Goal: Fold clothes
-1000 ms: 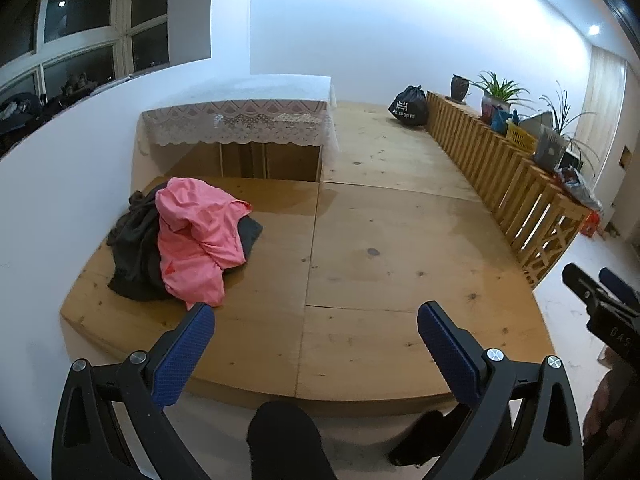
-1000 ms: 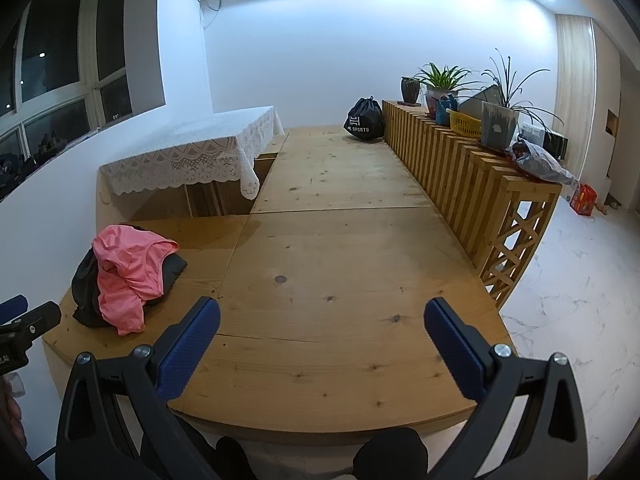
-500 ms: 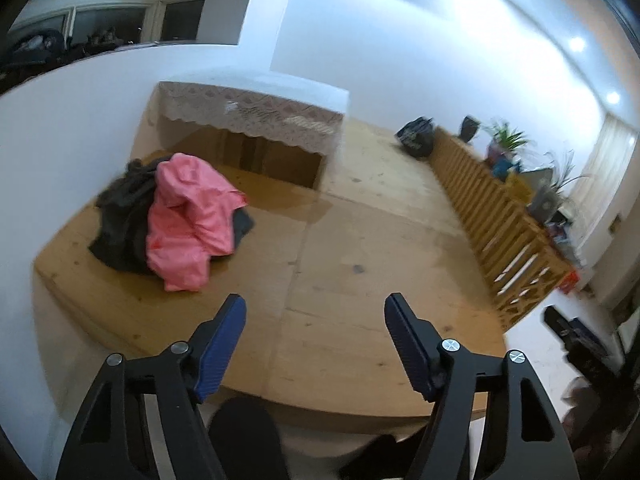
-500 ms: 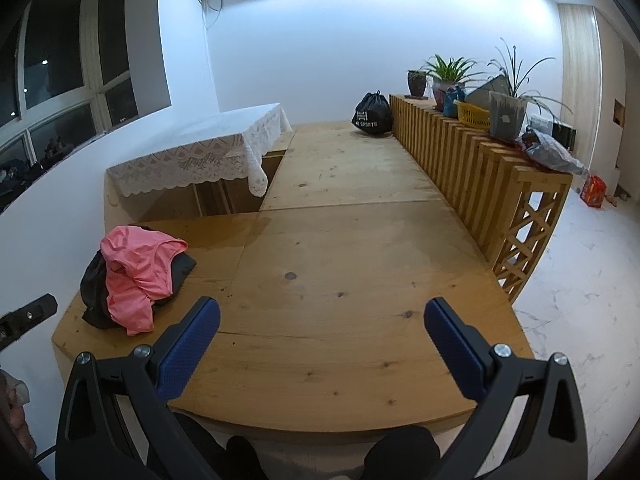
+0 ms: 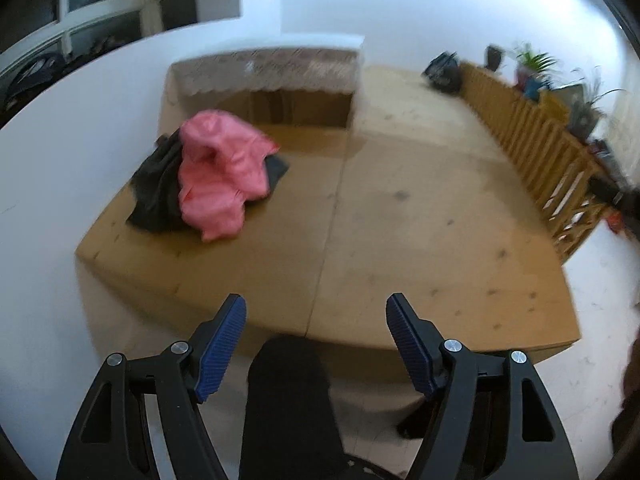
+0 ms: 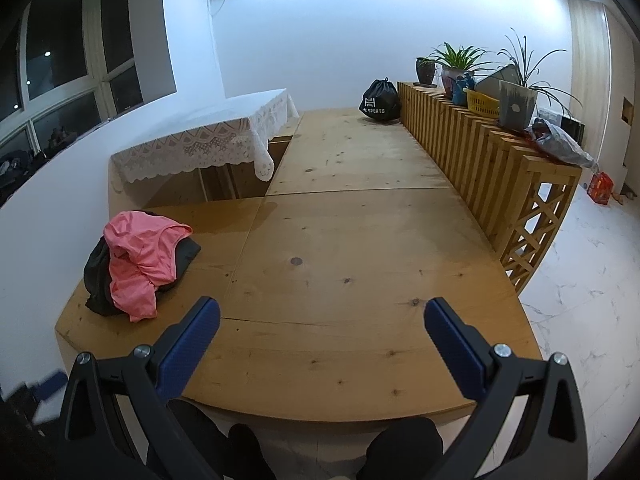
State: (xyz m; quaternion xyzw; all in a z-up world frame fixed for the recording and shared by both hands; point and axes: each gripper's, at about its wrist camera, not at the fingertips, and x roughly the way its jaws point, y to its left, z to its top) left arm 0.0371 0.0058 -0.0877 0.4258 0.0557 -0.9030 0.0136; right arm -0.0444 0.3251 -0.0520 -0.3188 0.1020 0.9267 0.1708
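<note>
A crumpled pink garment (image 5: 218, 172) (image 6: 140, 260) lies on top of a dark garment (image 5: 154, 188) (image 6: 96, 276) at the left side of the wooden platform (image 5: 400, 232) (image 6: 340, 264), near the white wall. My left gripper (image 5: 316, 320) hangs open in front of the platform's near edge, well short of the pile, with nothing between its fingers. The right gripper (image 6: 320, 320) is open too, over the near part of the platform and to the right of the clothes.
A lace-covered table (image 6: 208, 136) stands behind the pile. A slatted wooden divider (image 6: 480, 160) carrying plants (image 6: 456, 60) and a yellow basket (image 6: 484, 100) lines the right side. A black bag (image 6: 380, 100) sits at the far end. The person's dark-clad legs (image 5: 292, 400) are below.
The left gripper has swung and tilted, its view now blurred, with the pile nearer the frame's centre. Its fingers have come closer together than a second ago. The right gripper has shifted slightly.
</note>
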